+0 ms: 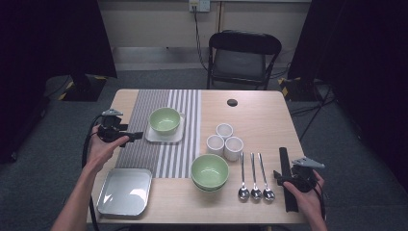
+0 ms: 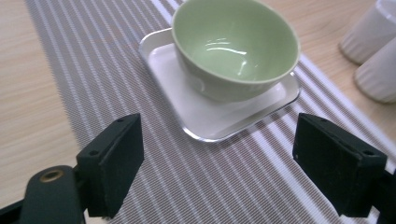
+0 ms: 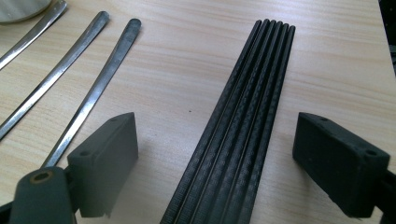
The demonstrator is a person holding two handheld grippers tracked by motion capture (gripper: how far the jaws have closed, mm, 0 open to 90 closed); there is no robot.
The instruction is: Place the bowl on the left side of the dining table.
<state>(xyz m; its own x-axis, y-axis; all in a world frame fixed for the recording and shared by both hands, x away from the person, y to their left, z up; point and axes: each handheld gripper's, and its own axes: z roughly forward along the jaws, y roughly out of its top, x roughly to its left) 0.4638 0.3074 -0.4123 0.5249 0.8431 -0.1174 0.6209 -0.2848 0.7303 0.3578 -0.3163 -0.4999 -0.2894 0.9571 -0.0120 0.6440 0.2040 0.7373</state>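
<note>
The left gripper (image 1: 137, 136) stands with its jaws wide apart and nothing between them; its fingers (image 2: 116, 163) touch neither bowl nor plate and hang over the striped mat (image 1: 144, 154), just left of the plate. In the left gripper view the near corner of the plate sits between the two black pads but beyond them, clear of both. The bowl (image 2: 236, 46) rests upright in the white square plate (image 2: 205, 116), mouth up, towards the plate's far side; the plate lies flat on the mat with one corner turned towards the gripper. From above, the plate (image 1: 153, 137) lies near the mat's far end, its sides roughly square to the mat's stripes. The right gripper (image 1: 284, 169) also has its jaws wide, and its fingers (image 3: 105, 158) stand either side of a bundle of black chopsticks (image 3: 238, 135) without pressing on it; whether the pads rest on the table I cannot tell. The chopsticks (image 1: 285, 161) lie flat, well to the right of the mat, their long axis running from the near edge away from the person, side by side and parallel. Just left of them three spoons (image 1: 254, 180) lie along the same line, bowls towards the person. A second green bowl (image 1: 210, 172) sits at the mat's near right corner, three white cups (image 1: 224, 141) stand to the mat's right, and an empty square plate (image 1: 125, 191) lies at the mat's near end.
</note>
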